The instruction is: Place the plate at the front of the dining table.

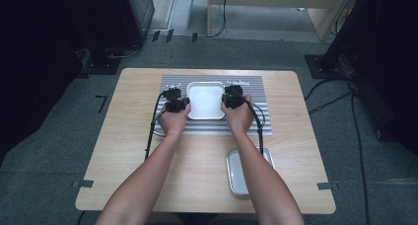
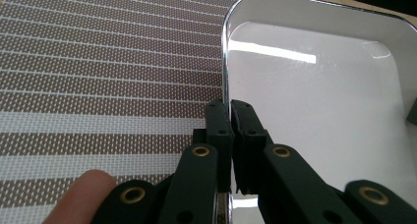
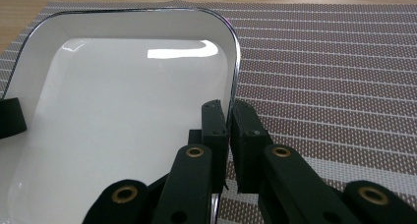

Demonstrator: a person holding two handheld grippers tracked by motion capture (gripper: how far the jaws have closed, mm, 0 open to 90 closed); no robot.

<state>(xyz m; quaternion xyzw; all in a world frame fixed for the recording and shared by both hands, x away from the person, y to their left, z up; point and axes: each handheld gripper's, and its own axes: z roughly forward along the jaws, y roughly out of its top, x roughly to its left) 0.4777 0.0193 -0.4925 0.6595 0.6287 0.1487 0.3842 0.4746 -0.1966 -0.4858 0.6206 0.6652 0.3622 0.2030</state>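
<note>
Left gripper (image 2: 230,117) and right gripper (image 3: 228,117) each clamping opposite rims of white tray (image 1: 204,100), resting on striped mat (image 1: 172,82). Grasp step done, by looks; next probably calling for level, even two-handed lift.

No text, label, brand, number or sign can be read in these pictures. The white tray (image 1: 205,100), the striped mat (image 1: 256,87), the wooden table (image 1: 133,151) and the second metal tray (image 1: 235,174) near the front edge carry no writing that can be seen.
</note>
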